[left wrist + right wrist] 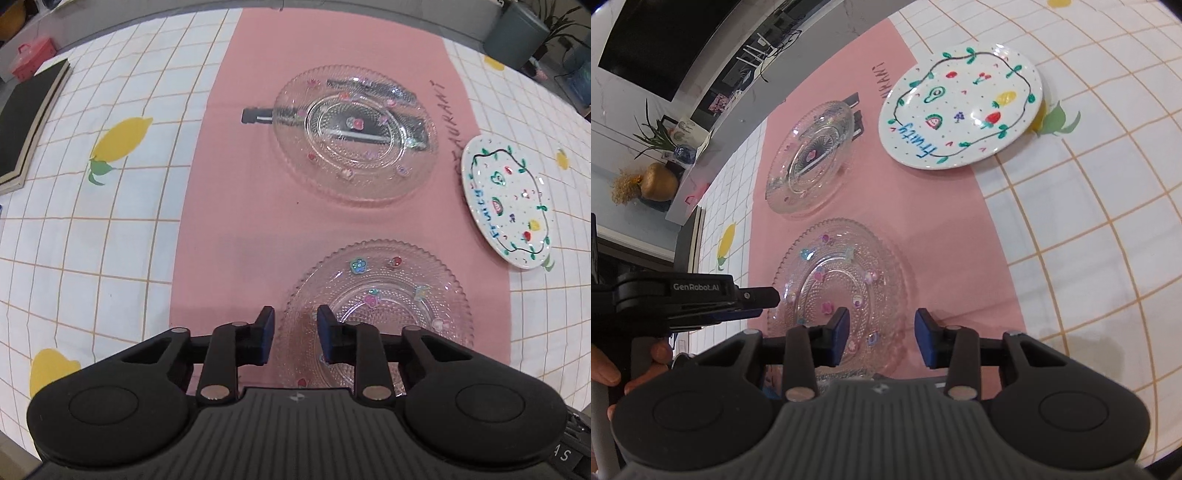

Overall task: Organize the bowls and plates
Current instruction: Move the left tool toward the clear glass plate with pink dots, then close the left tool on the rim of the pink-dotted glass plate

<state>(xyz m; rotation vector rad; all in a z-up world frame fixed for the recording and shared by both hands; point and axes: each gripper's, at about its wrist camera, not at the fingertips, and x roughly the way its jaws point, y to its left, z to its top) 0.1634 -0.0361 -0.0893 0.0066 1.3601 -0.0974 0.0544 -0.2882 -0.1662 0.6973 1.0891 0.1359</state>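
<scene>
The near glass plate lies on the pink runner. The left gripper, jaws spread, straddles its left rim; the right gripper, jaws spread, hangs over its right rim, bare cloth alongside

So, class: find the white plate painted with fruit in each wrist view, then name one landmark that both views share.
Left wrist view: white plate at the right edge, on the checked cloth.
Right wrist view: white plate upper centre, overlapping the pink cloth's edge.
Shared landmark: the pink cloth.
</scene>
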